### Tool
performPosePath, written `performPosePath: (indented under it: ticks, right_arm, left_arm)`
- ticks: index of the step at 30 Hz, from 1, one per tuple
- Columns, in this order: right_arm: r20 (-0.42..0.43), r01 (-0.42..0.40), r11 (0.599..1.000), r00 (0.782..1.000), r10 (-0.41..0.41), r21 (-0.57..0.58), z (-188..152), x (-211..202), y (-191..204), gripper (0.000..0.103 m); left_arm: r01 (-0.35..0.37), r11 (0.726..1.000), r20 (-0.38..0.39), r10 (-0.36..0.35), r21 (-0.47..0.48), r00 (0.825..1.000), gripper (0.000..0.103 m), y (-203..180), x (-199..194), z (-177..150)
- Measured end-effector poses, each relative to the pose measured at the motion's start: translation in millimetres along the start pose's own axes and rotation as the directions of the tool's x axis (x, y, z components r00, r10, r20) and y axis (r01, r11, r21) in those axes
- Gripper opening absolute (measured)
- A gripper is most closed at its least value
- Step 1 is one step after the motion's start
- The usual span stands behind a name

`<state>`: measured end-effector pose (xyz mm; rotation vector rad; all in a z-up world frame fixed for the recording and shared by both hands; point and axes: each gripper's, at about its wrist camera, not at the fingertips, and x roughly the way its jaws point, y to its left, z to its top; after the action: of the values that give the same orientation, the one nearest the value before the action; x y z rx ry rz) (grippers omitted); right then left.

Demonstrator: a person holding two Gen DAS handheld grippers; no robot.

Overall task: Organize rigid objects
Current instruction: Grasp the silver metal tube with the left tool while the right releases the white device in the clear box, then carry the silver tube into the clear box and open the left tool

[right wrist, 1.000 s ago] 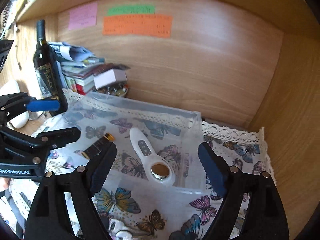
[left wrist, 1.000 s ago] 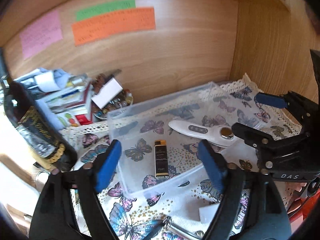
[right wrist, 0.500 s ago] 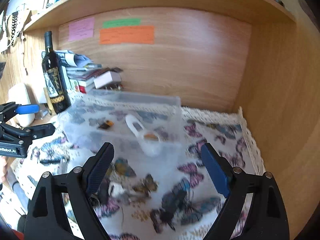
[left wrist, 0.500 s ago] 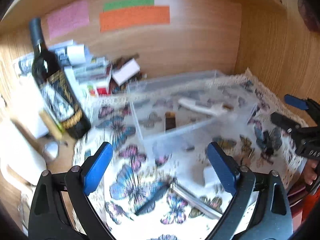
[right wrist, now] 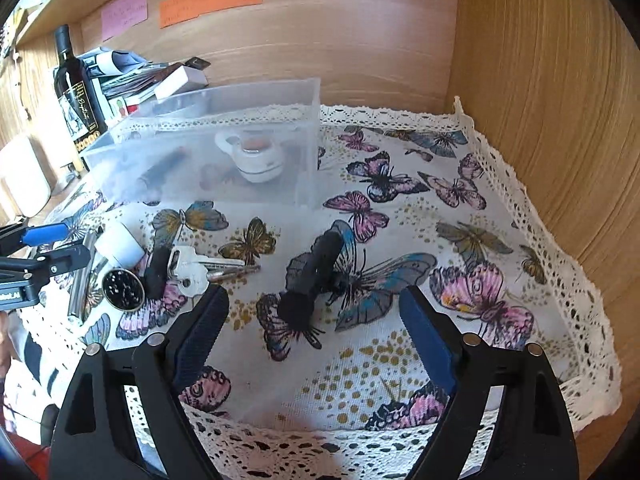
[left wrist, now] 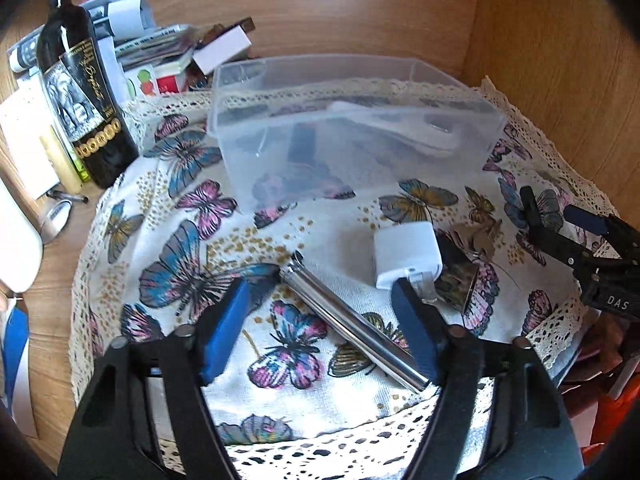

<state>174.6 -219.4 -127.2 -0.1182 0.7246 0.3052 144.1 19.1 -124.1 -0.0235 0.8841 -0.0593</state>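
Both grippers are released. The left gripper (left wrist: pixel 320 320) hovers over a shiny metal tube (left wrist: pixel 352 324). The right gripper (right wrist: pixel 312 328) hovers over a black cylindrical flashlight (right wrist: pixel 316 272); the clear plastic box (right wrist: pixel 208 156) stands at its eleven o'clock.

The clear bin's (left wrist: pixel 352 128) frosted wall blurred its contents; the left gripper's (left wrist: pixel 320 328) pad hid the metal tube's (left wrist: pixel 352 320) end.

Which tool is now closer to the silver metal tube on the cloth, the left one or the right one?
The left. The left tool is open right over the silver tube, which lies between its fingers. The right tool is open over the black object, well off to the tube's side.
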Motion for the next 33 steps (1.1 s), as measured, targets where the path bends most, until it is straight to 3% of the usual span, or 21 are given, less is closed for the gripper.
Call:
performPosePath:
  ticks: [5, 9, 10, 12, 15, 24, 33]
  right_arm:
    - [-0.013, -0.005, 1.000, 1.000, 0.006, 0.027, 6, 11, -2, 0.064]
    - [-0.053, -0.013, 0.998, 0.998, 0.016, 0.059, 11, 26, -3, 0.048]
    - [-0.067, -0.018, 0.998, 0.997, 0.022, 0.061, 11, 29, -3, 0.038]
    - [-0.068, -0.020, 0.998, 0.997, 0.025, 0.066, 11, 32, -3, 0.034]
    - [-0.037, -0.019, 0.997, 0.999, 0.022, 0.077, 11, 27, -1, 0.021]
    - [0.053, -0.011, 0.999, 0.999, 0.009, 0.043, 23, 2, 9, 0.021]
    - [0.167, -0.024, 1.000, 0.986, 0.025, -0.007, 57, -14, 24, 0.021]
  left_arm:
    - [0.029, 0.999, -0.038, -0.029, -0.015, 0.999, 0.042, -2, 12, -5]
    - [0.039, 0.999, -0.011, -0.039, -0.009, 0.999, 0.029, -1, 12, -6]
    - [0.042, 0.999, -0.009, -0.042, -0.010, 0.999, 0.023, -1, 12, -6]
    - [0.033, 0.999, -0.003, -0.033, -0.006, 0.999, 0.015, 1, 11, -5]
    - [0.020, 1.000, 0.004, -0.020, -0.003, 1.000, 0.015, 3, 8, -6]
    - [-0.003, 1.000, 0.094, 0.001, 0.015, 0.996, 0.015, 9, -18, 3]
    - [-0.014, 1.000, 0.203, 0.013, 0.003, 0.979, 0.015, 22, -41, 41]
